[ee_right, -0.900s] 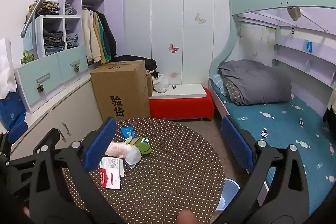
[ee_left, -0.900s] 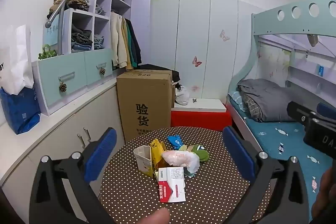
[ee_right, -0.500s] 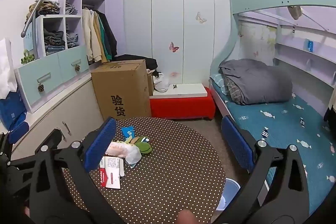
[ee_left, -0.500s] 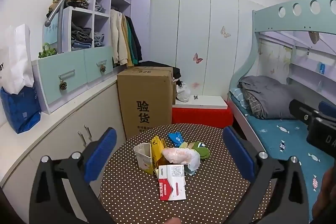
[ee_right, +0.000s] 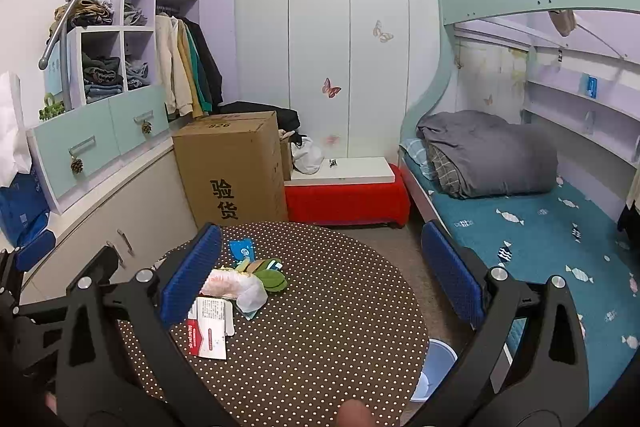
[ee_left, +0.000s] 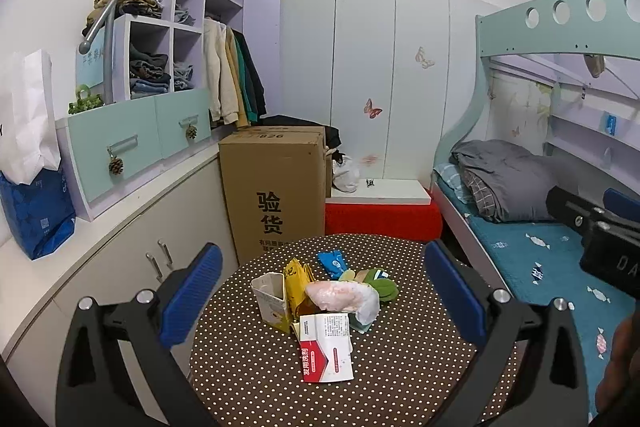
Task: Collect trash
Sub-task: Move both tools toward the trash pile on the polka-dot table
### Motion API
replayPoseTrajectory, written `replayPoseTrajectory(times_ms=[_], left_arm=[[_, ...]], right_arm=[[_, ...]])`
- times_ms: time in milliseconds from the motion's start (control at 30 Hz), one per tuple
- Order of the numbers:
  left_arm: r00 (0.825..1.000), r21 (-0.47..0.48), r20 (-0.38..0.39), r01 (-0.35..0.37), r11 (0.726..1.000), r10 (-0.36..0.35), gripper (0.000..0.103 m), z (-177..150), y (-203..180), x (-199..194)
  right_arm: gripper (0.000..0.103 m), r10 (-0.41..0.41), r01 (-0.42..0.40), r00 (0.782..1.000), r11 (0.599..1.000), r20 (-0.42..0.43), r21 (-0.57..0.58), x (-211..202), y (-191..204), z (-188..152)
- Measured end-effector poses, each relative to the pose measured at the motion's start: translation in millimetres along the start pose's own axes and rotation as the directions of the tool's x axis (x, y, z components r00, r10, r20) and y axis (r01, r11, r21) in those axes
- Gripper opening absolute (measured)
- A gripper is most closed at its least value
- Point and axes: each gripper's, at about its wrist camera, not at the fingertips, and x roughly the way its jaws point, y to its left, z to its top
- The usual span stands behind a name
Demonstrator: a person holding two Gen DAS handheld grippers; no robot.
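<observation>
- Nothing on the table had shifted since the earlier frames; your view only edged slightly.
- Your left gripper hung spread wide, holding nothing, with the trash pile just ahead between its fingers.
- Your right gripper gaped empty too; the trash pile lay by its left finger, and a blue bin sat below, toward its right finger.

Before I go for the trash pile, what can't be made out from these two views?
- Bin: right wrist view only, mostly hidden by the table edge and the right gripper finger; contents unseen.
- Carton and yellow packet: blocked in the right wrist view by its own finger.
- Red-and-white box: print too small.
</observation>
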Motion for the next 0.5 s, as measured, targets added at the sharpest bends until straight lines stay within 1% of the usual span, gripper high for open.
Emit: replayPoseTrajectory(times_ms=[500], left_arm=[[1.000, -0.001, 0.006, -0.008, 1.000, 0.008, 0.099, -0.6, -0.4, 1.1]], right_arm=[[0.098, -0.001, 0.001, 1.000, 1.000, -0.005, -0.002, 2.5, 1.2, 0.7]])
